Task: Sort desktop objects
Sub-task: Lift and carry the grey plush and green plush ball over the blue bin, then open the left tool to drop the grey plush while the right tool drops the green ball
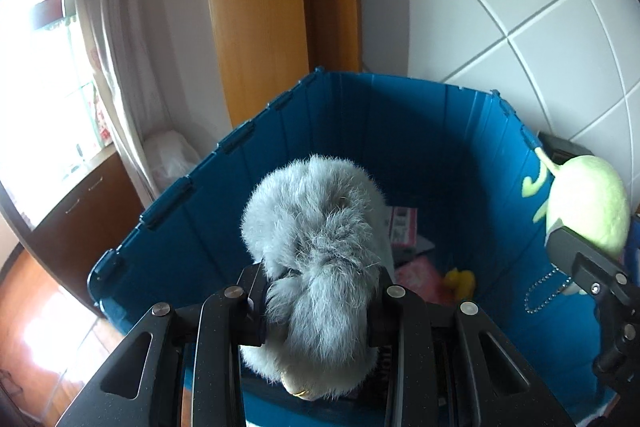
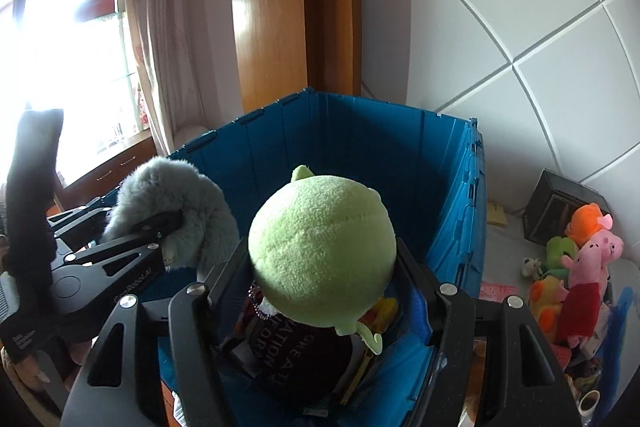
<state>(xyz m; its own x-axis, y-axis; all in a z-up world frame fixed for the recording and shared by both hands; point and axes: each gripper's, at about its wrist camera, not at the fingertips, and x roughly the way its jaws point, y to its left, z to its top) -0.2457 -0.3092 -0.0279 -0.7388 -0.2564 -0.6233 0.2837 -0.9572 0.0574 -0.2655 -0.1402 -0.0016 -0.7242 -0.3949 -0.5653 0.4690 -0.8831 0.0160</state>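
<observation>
Two plush toys (grey point(image 1: 316, 247), green point(image 2: 322, 247)), one per gripper, over crate point(image 1: 420, 147).

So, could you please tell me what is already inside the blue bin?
On the floor of the blue bin lie a yellow toy, a pink packet and a printed card. The grey plush and the green plush cover the rest.

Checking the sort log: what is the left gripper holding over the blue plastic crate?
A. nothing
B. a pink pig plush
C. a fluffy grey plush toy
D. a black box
C: the left gripper has its jaws closed on the fluffy grey plush toy above the blue plastic crate.
</observation>
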